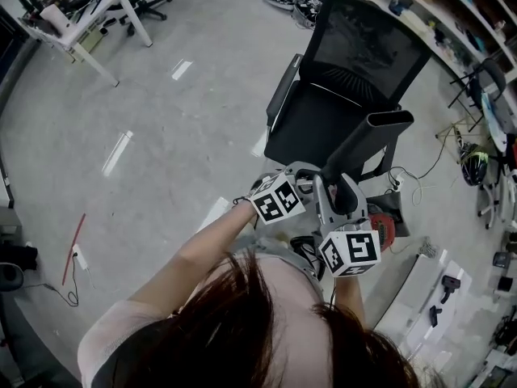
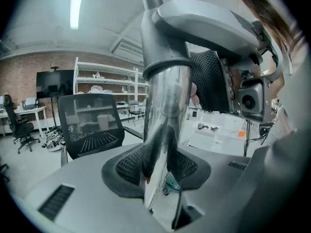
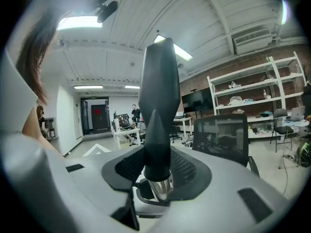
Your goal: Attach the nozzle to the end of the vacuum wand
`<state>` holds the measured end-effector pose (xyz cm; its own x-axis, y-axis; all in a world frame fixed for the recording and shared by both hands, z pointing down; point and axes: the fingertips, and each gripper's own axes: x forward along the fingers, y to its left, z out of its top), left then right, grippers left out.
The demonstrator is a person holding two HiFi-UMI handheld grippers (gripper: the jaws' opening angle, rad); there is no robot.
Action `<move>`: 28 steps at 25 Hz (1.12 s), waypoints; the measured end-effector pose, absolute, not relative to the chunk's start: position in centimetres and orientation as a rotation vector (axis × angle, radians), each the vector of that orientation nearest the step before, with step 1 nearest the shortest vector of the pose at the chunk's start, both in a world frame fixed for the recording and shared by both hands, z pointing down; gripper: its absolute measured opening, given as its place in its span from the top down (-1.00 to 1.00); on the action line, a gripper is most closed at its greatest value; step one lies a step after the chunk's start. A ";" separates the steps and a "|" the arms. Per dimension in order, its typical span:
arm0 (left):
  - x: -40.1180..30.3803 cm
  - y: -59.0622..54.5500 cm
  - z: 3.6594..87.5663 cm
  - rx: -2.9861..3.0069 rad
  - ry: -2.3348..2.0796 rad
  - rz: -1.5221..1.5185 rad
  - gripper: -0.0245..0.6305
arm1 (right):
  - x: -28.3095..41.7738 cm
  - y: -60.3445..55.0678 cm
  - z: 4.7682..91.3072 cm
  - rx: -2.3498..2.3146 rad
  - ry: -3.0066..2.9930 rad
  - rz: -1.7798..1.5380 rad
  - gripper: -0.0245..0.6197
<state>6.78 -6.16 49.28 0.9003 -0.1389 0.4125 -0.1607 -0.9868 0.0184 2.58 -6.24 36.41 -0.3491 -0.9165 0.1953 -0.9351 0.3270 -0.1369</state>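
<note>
Count: two tongs, one nozzle, one wand, two marker cubes, one office chair directly ahead.

Left tongs (image 2: 163, 171): closed on the bright metal wand (image 2: 165, 110). The tube stands upright between the mesh pads and runs up into a grey collar.

Right tongs (image 3: 158, 171): closed on the lower part of the dark nozzle (image 3: 159, 101). It rises upright from between the pads and tapers toward its top. A short bright metal end (image 3: 160, 188) shows just below the nozzle's base; it cannot be told whether this is the wand's end.

Head view: left tongs (image 1: 311, 186) and right tongs (image 1: 346, 204) are held close together in front of the person. The nozzle (image 1: 367, 140) slants up and away from the right tongs, across the office chair (image 1: 355, 63), which stands on the grey floor (image 1: 161, 136).

Markings: each marker cube (image 1: 279, 199) (image 1: 350, 251) carries black-and-white square patterns.
</note>
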 end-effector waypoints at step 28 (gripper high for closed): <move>6.9 -7.6 49.7 2.950 -0.325 0.559 0.47 | 3.4 -6.5 36.8 2.165 -2.428 0.145 0.41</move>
